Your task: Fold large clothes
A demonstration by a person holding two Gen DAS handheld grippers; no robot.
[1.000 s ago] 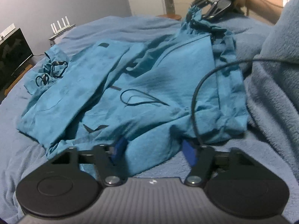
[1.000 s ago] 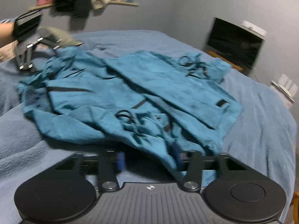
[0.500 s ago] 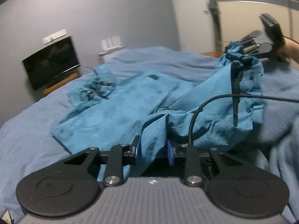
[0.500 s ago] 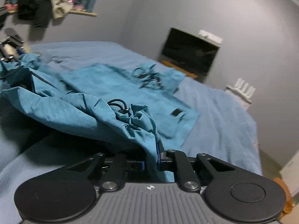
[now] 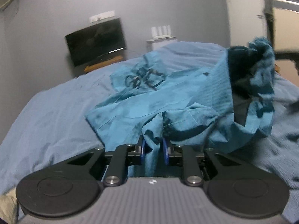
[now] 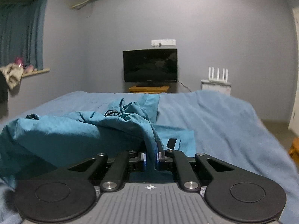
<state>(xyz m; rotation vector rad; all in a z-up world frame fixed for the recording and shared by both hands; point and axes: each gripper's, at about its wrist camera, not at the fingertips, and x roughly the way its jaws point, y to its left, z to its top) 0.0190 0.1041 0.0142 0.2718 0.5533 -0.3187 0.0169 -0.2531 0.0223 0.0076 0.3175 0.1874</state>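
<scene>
A large teal garment (image 5: 149, 108) with black cords lies spread and rumpled on the bed. In the left wrist view my left gripper (image 5: 154, 145) has a bunched edge of it between its blue pads (image 5: 143, 147), and the jaws are closing on the cloth. The garment's right side hangs raised in a blurred peak (image 5: 257, 59). In the right wrist view my right gripper (image 6: 151, 155) is shut on another gathered fold of the garment (image 6: 74, 130), which drapes up and off to the left, lifted from the blanket.
A blue blanket (image 6: 214, 121) covers the wide bed (image 5: 46, 121). Beyond its far edge a dark TV (image 6: 150, 65) stands on a low wooden stand, and a white router (image 6: 217, 73) on a small cabinet. Clothes lie on a windowsill (image 6: 11, 74) at the left.
Both grippers went from open around the garment's edge to closed on it and lifted it. The cloth rose from flat to bunched, and both views swung up towards the TV wall.
</scene>
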